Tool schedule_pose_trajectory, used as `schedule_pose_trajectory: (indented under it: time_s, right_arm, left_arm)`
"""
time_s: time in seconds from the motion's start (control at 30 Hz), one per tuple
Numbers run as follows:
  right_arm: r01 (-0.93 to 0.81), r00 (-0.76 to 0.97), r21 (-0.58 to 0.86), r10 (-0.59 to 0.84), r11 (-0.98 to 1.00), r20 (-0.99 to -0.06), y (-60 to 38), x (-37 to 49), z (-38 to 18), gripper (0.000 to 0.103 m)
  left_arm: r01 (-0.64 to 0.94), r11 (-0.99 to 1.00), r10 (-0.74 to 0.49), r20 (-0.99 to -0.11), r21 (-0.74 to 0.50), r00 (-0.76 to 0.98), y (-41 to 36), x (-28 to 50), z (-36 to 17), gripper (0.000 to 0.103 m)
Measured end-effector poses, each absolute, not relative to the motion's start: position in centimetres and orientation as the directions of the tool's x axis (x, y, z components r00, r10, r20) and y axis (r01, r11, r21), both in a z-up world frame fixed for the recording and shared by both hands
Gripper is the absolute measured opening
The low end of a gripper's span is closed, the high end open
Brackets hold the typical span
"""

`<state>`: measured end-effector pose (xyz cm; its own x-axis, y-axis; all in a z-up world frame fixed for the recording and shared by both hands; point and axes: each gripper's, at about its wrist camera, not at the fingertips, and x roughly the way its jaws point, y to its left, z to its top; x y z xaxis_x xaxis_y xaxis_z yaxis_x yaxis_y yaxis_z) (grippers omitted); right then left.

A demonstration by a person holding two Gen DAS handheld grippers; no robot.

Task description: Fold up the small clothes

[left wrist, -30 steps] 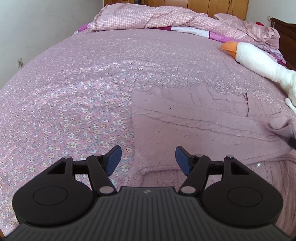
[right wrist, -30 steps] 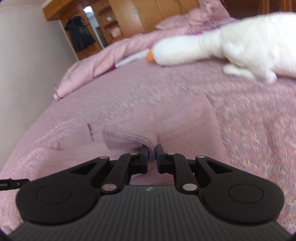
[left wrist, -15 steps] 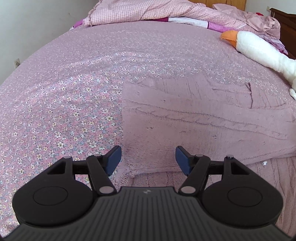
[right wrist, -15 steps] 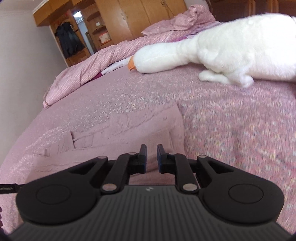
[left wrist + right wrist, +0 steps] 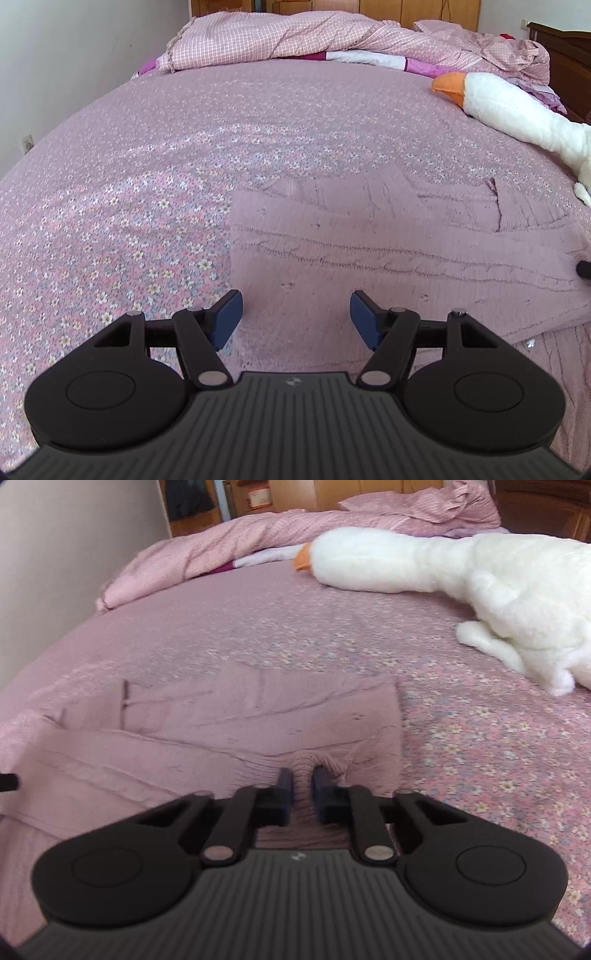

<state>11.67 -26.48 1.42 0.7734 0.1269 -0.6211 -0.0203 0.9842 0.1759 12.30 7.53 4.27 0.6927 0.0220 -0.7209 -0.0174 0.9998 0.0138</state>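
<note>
On the bed (image 5: 155,155), near the toy goose (image 5: 461,568), lies the pink sweater (image 5: 369,236), partly folded. The right gripper (image 5: 303,786) pinches its edge. The left gripper (image 5: 296,317) is spread wide, holding nothing. Next, I think, it should grab the near edge.

sweater (image 5: 388,251): pink cable knit, soft, nubbly | sheet (image 5: 147,192): thin matt floral cloth | quilt (image 5: 280,38): checked cloth, rumpled | goose (image 5: 461,576): white plush, fuzzy | left gripper (image 5: 296,317): matt black plastic, blue pads maybe rubber, ribbed body, dull metal pins | wardrobe (image 5: 406,11): smooth wood
</note>
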Motion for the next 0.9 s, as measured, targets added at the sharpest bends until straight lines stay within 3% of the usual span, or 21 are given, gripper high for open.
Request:
schedule_pose_trajectory:
  time_s: [0.2, 0.33, 0.5, 0.6, 0.67, 0.9]
  right_arm:
    - [-0.022, 0.805, 0.12, 0.089, 0.993, -0.586, -26.6, 11.7, 2.9, 0.012]
    - [-0.02, 0.77, 0.114, 0.088, 0.993, -0.631, -26.5, 12.6, 0.6, 0.014]
    - [-0.002, 0.786, 0.14, 0.088, 0.99, -0.612, -26.7, 12.1, 0.6, 0.016]
    - [-0.004, 0.79, 0.15, 0.095, 0.989, -0.606, -26.7, 11.5, 1.1, 0.032]
    - [-0.015, 0.794, 0.172, 0.116, 0.985, -0.597, -26.6, 10.9, 1.6, 0.055]
    - [-0.052, 0.809, 0.2, 0.158, 0.978, -0.566, -25.5, 7.3, 3.5, 0.057]
  left_arm:
    - [-0.027, 0.998, 0.062, -0.714, 0.061, 0.697, 7.1, 14.0, 2.9, 0.072]
    - [-0.015, 0.997, 0.063, -0.715, 0.073, 0.697, 7.4, 14.9, 1.8, 0.083]
    - [-0.04, 0.999, 0.006, -0.732, -0.029, 0.681, 9.3, 15.3, 1.5, 0.087]
    - [-0.044, 0.999, 0.013, -0.732, -0.022, 0.681, 9.3, 15.0, 1.9, 0.087]
    - [-0.04, 0.999, 0.026, -0.727, -0.001, 0.686, 9.2, 14.5, 2.3, 0.087]
    - [-0.001, 1.0, 0.013, -0.703, 0.018, 0.711, 9.1, 11.1, 4.7, 0.087]
